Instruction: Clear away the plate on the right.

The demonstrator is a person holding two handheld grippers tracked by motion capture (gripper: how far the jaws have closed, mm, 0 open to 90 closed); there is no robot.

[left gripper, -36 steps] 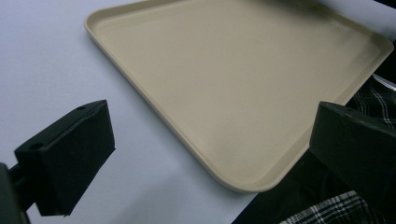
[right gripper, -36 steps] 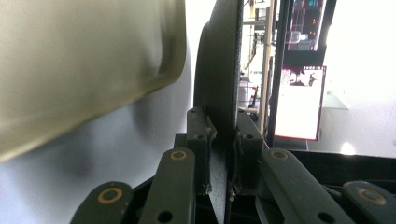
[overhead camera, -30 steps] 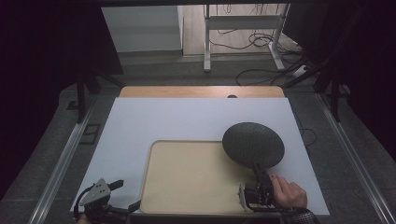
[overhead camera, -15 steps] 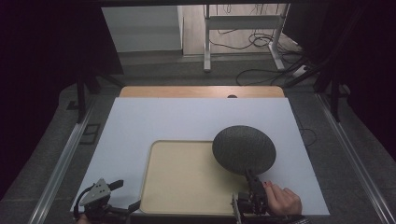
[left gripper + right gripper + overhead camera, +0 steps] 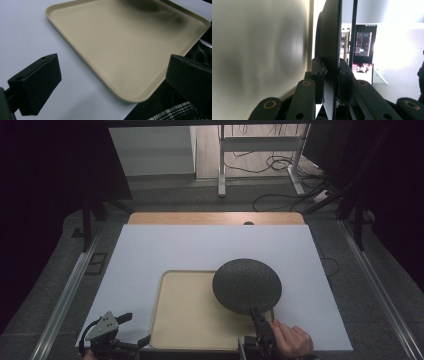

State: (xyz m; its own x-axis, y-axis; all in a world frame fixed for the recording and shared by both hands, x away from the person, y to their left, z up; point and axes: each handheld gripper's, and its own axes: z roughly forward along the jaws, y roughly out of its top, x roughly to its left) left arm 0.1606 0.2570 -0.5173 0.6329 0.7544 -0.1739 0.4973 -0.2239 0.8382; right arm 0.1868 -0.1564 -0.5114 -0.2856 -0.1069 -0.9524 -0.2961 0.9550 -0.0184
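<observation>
1. The right gripper is clamped on the near rim of a dark round plate.
2. The plate hangs over the right part of the beige tray, its rim pinched between the pads.
3. The tray's open middle lies left of the plate; the right hand is nearer.
4. The left gripper sits at the tray's near left corner, jaws wide apart, holding nothing.

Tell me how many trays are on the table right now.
1. The beige tray lies on the white sheet at the near middle of the table, with the dark round disc held over its right part by the right tool.
</observation>
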